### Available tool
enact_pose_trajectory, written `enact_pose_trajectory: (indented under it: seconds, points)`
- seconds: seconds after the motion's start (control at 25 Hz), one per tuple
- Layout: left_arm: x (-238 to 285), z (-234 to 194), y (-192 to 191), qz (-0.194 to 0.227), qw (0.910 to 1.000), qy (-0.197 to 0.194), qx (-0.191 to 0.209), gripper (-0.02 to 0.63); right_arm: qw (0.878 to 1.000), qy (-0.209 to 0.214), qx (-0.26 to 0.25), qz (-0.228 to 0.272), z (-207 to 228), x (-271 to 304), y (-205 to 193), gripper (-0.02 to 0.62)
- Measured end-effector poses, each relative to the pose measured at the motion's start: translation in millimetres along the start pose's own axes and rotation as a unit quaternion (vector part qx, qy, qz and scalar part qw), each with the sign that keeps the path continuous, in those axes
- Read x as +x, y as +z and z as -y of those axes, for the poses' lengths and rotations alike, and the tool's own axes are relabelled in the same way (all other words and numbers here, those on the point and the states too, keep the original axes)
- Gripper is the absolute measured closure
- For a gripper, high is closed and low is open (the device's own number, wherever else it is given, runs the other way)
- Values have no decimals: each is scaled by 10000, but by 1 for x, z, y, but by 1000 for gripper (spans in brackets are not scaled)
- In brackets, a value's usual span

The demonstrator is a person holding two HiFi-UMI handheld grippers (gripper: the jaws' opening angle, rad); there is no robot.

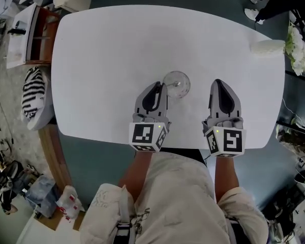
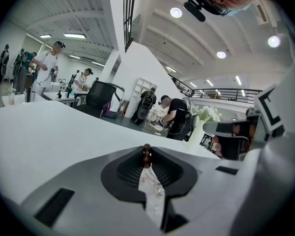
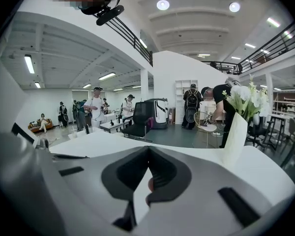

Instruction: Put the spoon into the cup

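Observation:
A clear glass cup (image 1: 176, 84) stands on the white table (image 1: 117, 50) near its front edge. My left gripper (image 1: 157, 85) lies just left of the cup, its tips beside the rim. In the left gripper view the jaws (image 2: 146, 150) are shut on a thin pale thing with a brown knobbed end (image 2: 146, 154), which looks like the spoon's handle. The spoon's bowl is hidden. My right gripper (image 1: 217, 82) rests to the right of the cup, apart from it. Its tips (image 3: 148, 149) meet and I see nothing held between them.
A white vase (image 1: 267, 48) with white flowers (image 1: 300, 52) stands at the table's right edge. A chair with a striped cushion (image 1: 34, 93) sits at the left side. The person's legs are against the table's front edge. People and desks fill the room behind.

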State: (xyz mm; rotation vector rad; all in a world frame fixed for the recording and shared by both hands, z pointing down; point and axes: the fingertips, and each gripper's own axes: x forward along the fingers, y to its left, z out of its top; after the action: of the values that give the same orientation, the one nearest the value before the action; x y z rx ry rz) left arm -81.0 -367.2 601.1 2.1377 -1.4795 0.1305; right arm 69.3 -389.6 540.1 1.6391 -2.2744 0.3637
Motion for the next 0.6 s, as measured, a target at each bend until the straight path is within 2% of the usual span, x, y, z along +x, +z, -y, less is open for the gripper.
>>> enact_pose_trajectory:
  seconds: [0.6]
  points:
    - [17,-4,-18,-152,9997,-78,183,551,9999,-14,139,-60,1,11,-16,607]
